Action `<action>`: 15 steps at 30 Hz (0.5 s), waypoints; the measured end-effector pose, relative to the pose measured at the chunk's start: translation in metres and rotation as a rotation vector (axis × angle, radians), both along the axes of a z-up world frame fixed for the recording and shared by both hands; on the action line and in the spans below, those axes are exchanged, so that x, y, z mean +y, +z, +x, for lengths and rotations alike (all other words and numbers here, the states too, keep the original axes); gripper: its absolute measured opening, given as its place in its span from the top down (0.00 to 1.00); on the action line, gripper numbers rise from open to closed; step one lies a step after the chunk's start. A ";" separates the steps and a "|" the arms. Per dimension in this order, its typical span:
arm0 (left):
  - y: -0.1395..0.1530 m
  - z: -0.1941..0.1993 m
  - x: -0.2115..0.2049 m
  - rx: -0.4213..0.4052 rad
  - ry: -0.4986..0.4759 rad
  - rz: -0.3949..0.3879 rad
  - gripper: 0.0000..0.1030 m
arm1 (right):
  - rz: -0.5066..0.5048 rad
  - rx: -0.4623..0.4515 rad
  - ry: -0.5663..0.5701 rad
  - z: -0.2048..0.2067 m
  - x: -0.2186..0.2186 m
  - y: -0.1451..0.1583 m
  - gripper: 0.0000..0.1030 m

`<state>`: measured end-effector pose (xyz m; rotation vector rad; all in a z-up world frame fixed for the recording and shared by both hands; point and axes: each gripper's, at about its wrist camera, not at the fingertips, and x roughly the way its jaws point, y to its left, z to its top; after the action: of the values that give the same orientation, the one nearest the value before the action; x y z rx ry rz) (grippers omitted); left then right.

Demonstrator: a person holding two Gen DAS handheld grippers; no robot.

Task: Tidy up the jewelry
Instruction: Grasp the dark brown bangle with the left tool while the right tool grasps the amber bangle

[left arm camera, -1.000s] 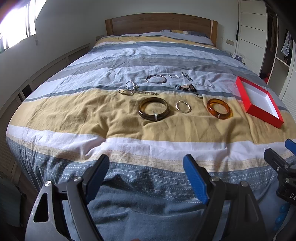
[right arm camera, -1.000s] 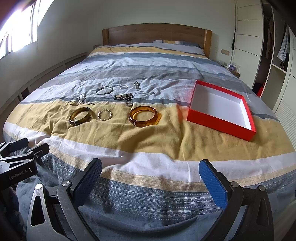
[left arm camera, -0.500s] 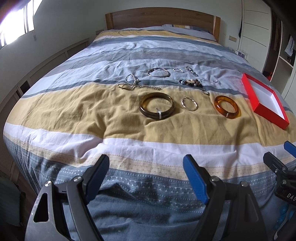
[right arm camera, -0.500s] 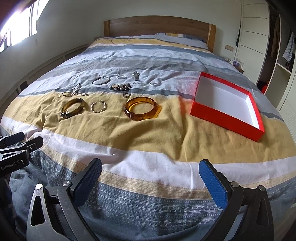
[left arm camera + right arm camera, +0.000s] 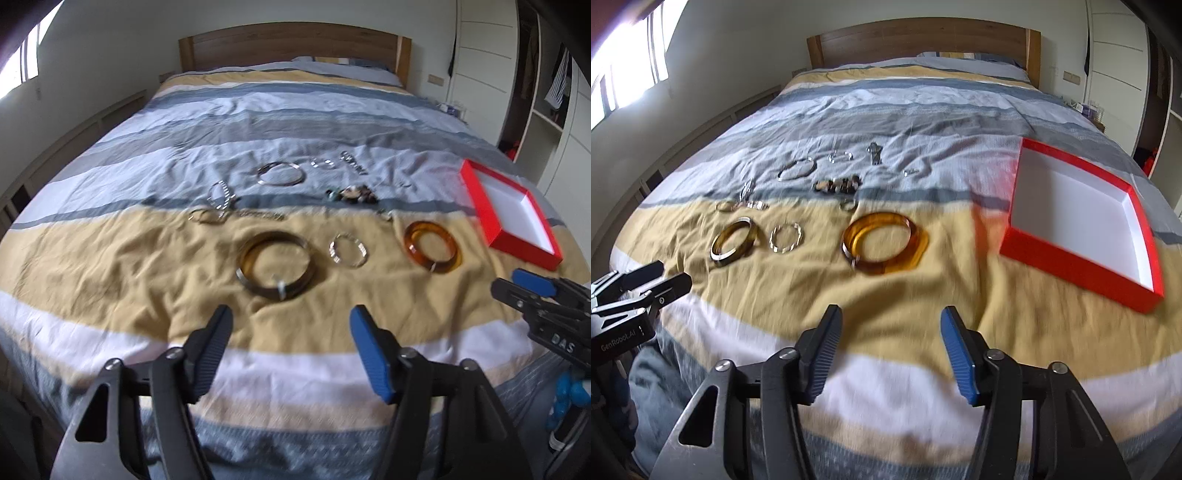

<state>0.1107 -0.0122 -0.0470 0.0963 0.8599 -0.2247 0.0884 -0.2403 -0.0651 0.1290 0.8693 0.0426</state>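
Note:
Jewelry lies spread on a striped bed. A dark olive bangle (image 5: 275,265) (image 5: 735,240), a thin silver ring bracelet (image 5: 348,249) (image 5: 785,238) and an amber bangle (image 5: 433,246) (image 5: 882,242) lie in a row on the yellow stripe. Behind them are a silver bangle (image 5: 281,173), a beaded bracelet (image 5: 351,194) and chains (image 5: 221,206). A red box with a white inside (image 5: 511,212) (image 5: 1078,214) sits open at the right. My left gripper (image 5: 291,332) is open, just short of the olive bangle. My right gripper (image 5: 888,328) is open, just short of the amber bangle.
A wooden headboard (image 5: 291,46) and pillows are at the far end. White wardrobes (image 5: 491,66) with open shelves stand on the right. A window (image 5: 624,66) and low wall ledge run along the left. The bed's near edge is below the grippers.
Both grippers have moved forward over the bed toward the row of bangles, so the jewelry and red box look larger and nearer. Both stay open and empty.

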 end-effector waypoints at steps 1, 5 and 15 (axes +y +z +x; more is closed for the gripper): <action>0.001 0.007 -0.002 0.002 -0.008 -0.009 0.45 | 0.008 -0.002 -0.002 0.009 -0.003 0.001 0.52; -0.003 0.036 -0.011 0.024 -0.027 -0.022 0.51 | 0.028 0.010 0.001 0.042 -0.013 0.000 0.58; -0.050 0.084 -0.034 0.144 -0.032 0.030 0.63 | 0.051 0.125 0.025 0.106 -0.023 -0.037 0.60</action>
<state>0.1949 -0.0462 -0.0969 0.1231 1.0055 -0.2509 0.1943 -0.2635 -0.1025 0.1701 0.9952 0.0805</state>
